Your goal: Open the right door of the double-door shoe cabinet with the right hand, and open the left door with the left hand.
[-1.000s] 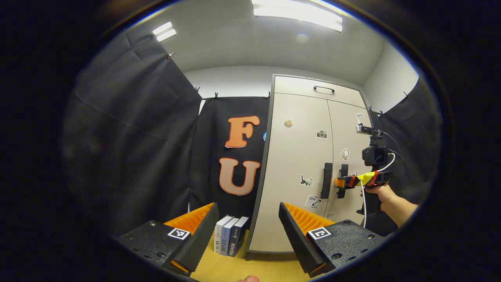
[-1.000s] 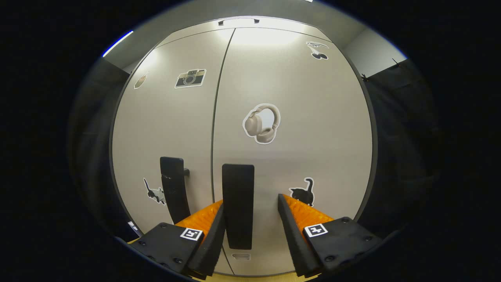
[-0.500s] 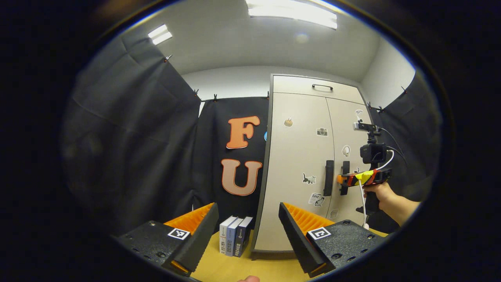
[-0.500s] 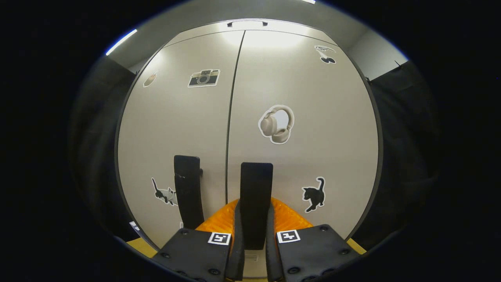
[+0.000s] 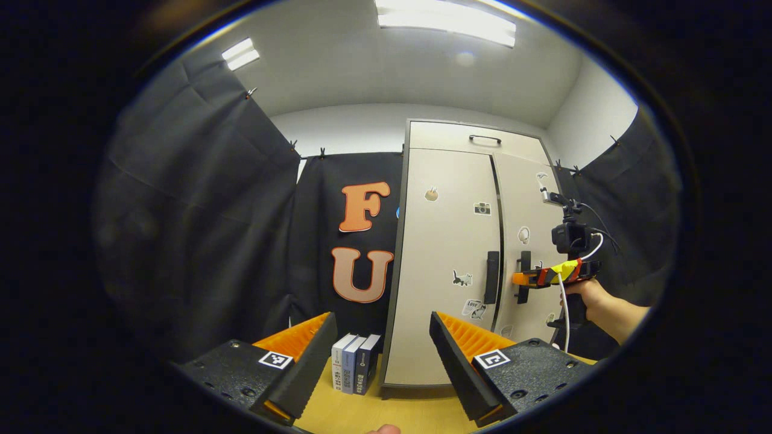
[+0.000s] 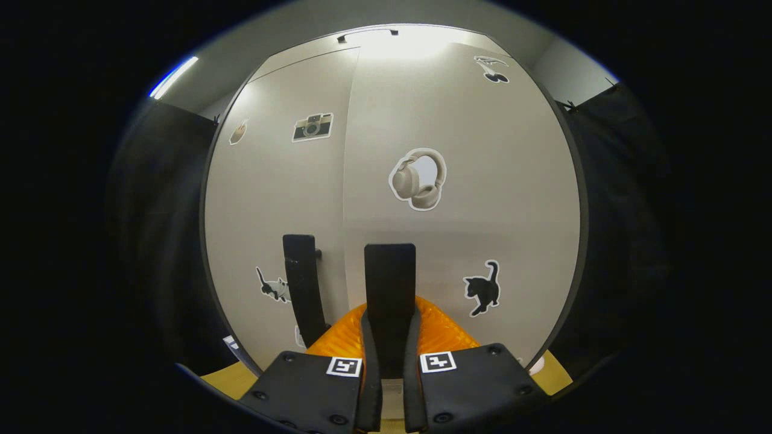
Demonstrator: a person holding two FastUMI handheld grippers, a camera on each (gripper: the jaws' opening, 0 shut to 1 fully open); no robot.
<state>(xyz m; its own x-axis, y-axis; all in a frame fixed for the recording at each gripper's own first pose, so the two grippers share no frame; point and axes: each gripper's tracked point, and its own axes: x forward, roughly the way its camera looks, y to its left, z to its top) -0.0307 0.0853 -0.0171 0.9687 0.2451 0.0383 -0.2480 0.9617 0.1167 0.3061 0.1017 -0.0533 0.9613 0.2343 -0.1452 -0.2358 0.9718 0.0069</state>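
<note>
A: Where is the shoe cabinet (image 5: 449, 271)?

B: In the left gripper view it stands upright on the yellow wooden floor (image 5: 374, 413), ahead and a little right, against the black cloth wall. Three books (image 5: 354, 363) stand just beside its lower left corner.

A: And the right gripper (image 6: 389, 328)?

B: Its two fingers are clamped together on the black handle of the right door (image 6: 389, 283), one on each side of the bar. In the left gripper view the same tool (image 5: 546, 276) shows farther off, held by a hand (image 5: 588, 295), with its tip at that handle.

A: Is the right door (image 6: 464, 205) off its frame?

B: Slightly. A dark gap runs between it and the left door (image 5: 446, 241), and its edge sits a bit proud of the other.

A: The left gripper (image 5: 383, 355)?

B: Fingers spread wide apart, gripping nothing, well short of the cabinet. The left door's handle (image 5: 491, 277) is untouched, and that door sits flush.
</note>
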